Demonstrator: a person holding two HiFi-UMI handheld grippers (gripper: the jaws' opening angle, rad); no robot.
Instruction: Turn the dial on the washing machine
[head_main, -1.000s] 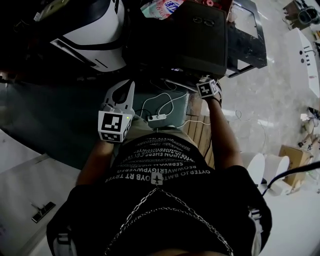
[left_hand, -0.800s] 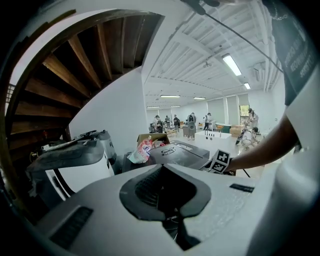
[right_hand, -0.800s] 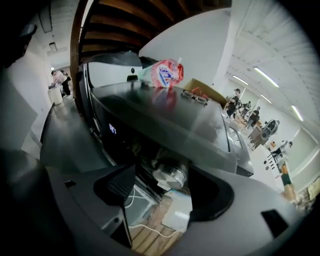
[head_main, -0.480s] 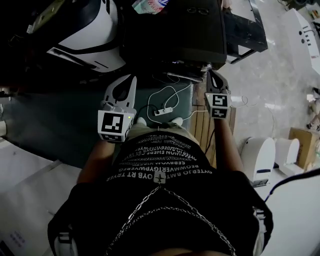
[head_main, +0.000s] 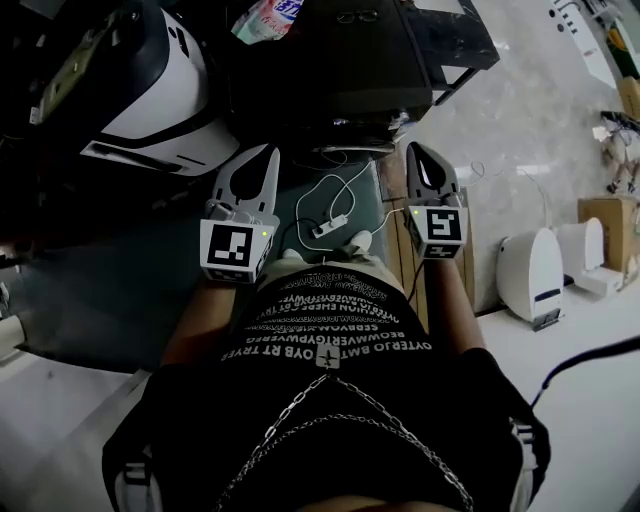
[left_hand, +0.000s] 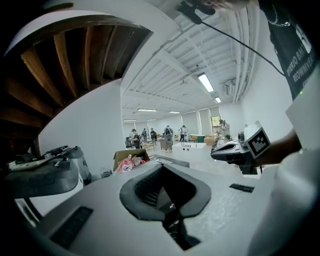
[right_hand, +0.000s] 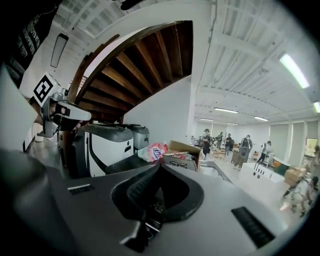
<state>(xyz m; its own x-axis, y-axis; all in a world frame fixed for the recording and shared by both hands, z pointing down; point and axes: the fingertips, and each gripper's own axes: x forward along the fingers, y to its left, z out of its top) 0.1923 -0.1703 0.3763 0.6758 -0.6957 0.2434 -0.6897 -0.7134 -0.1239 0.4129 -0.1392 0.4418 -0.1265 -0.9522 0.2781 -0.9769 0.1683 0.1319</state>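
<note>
Pulled back since a second ago: my right gripper (head_main: 422, 165), which was reaching to the front edge of the dark washing machine (head_main: 350, 60), now hangs beside my hip, well apart from it. Its jaws have gone from wide to fully together, with nothing between them. My left gripper (head_main: 262, 165) holds about the same place at my other side, jaws likewise together and empty.

Finding: neither gripper is in contact with the machine. I judge the dial turn to be over or broken off, and the arm to be withdrawing. The dial itself cannot be made out in any view, so its setting is unconfirmed.

The machine stands ahead of me, next to a white-and-black appliance (head_main: 150, 90). A power strip (head_main: 335, 222) lies on the floor between us.

Writing: rows of white capitals cross my black shirt (head_main: 320, 345), upside down and not reliably legible. A pink packet (head_main: 268, 18) on the machine carries blue lettering, too small to read. No brand mark shows on either appliance.
</note>
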